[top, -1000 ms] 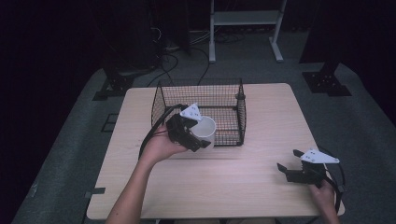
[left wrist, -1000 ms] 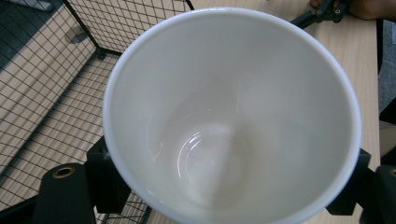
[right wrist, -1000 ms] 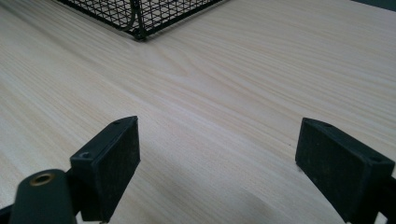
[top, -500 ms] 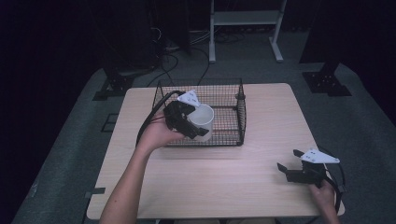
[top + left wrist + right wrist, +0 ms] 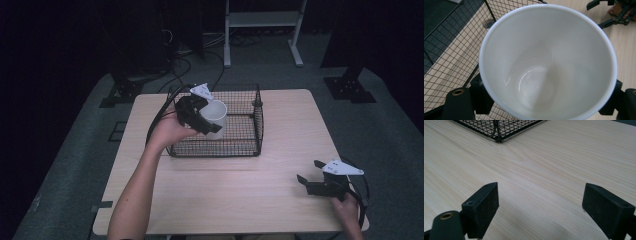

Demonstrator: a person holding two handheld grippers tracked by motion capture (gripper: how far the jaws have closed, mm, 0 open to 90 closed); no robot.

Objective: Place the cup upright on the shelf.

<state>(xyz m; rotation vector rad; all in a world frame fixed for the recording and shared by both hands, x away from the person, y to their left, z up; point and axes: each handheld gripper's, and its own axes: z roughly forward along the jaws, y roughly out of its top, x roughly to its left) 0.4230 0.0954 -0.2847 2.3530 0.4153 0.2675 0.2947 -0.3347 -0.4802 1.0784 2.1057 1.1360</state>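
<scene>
While my left gripper [image 5: 202,119] hangs over the near left part of the wire basket [image 5: 258,118], its fingers [image 5: 482,96] are clamped on the outside of a white cup [image 5: 215,118], one on each side of the cup's wall. From the high view the cup sits above the basket's left half, its mouth tipped toward the basket's far side, and I cannot tell whether its base touches the mesh floor. In my left gripper view I look straight down into the cup [image 5: 541,70]: it is empty, glossy inside, with a rounded bottom and a thin, even rim. Behind the cup lie the basket's black mesh [image 5: 454,42] and, past it, the pale wood surface [image 5: 624,50]. My left hand [image 5: 167,132] wraps the gripper body just beside the basket's left wall, with a black cable looping up past that wall. Well apart from the basket, toward the near right corner of the surface [image 5: 235,195], my right gripper [image 5: 311,181] rests low, pointing left. Its fingers [image 5: 481,207] stand wide apart with nothing between them, bare wood grain showing in the gap, and one corner of the basket [image 5: 496,130] lies farther ahead.
</scene>
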